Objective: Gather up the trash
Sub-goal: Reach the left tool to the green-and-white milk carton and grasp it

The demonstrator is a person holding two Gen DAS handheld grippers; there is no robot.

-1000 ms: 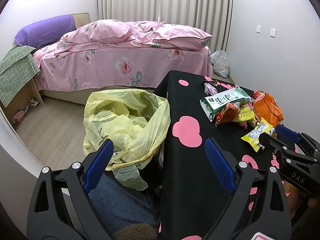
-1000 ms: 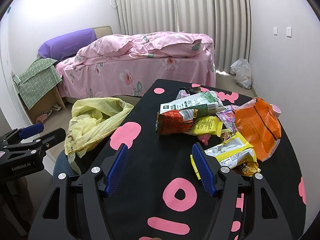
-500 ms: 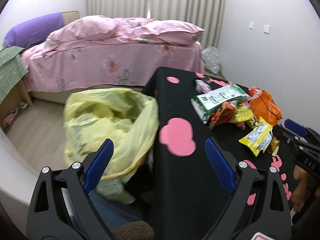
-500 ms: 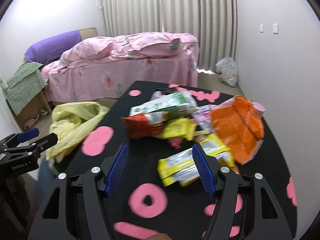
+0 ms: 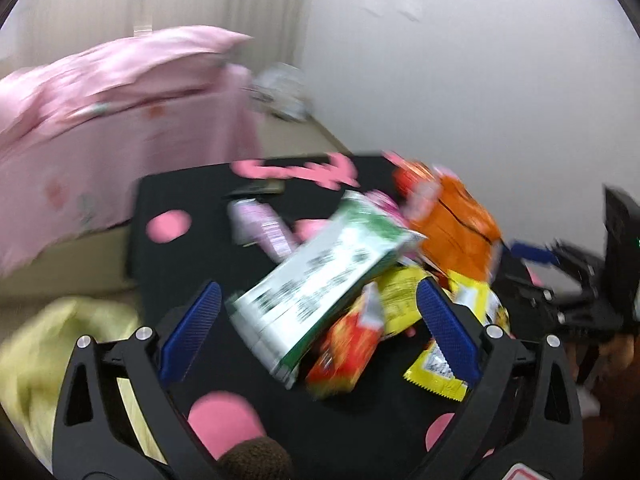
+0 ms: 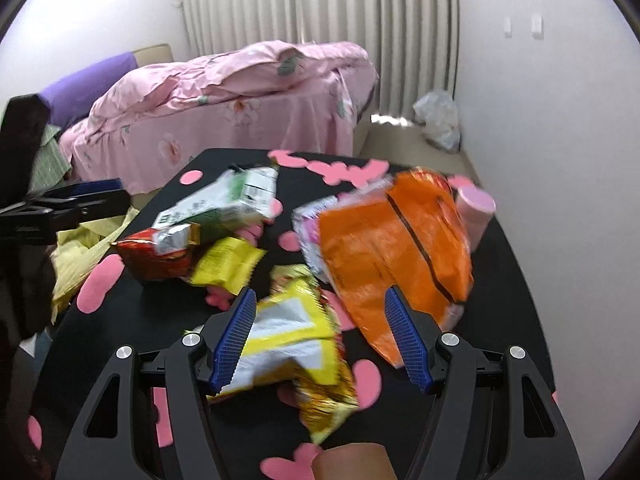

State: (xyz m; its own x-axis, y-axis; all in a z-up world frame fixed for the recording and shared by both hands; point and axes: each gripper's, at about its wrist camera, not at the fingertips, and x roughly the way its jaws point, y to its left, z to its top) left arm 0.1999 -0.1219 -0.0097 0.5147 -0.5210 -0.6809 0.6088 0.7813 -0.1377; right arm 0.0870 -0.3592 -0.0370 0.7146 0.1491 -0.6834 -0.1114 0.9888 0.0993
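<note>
Black cloth printed with pink blobs and shapes covers the table point(image 6: 516, 264), and a loose heap of crinkled snack packaging is spread across it. Printing is seen on several packets, but motion blur leaves none of it readable in either view.

A white and green carton point(image 5: 320, 276) is found at the left of the heap, box-shaped and lying on its side, partly over a red foil wrapper point(image 5: 344, 356) and a yellow wrapper point(image 6: 226, 266). A large orange plastic bag point(image 6: 396, 256) with a dark stripe is slumped at the right, just beside a pink cup point(image 6: 474, 210) at the table's far right edge. A pink and white packet point(image 6: 310, 226) is tucked under the orange bag's left side. Nearest the right wrist camera, a yellow and white packet point(image 6: 294, 332) is seen lying flat, over a gold foil wrapper point(image 6: 328, 400).

The left gripper point(image 5: 316, 332) is held with its ridged blue pads wide apart, framing the carton and the red wrapper without a grasp being visible. The right gripper point(image 6: 320, 340) is likewise spread, with the yellow and white packet between its pads; whether contact is made cannot be told.

A thin yellow plastic bag point(image 5: 44, 352) is hung off the table's left edge. Beyond, a bed point(image 6: 224, 112) under a rumpled pink floral cover, pleated pale curtains point(image 6: 320, 20) and plain white walls are seen.
</note>
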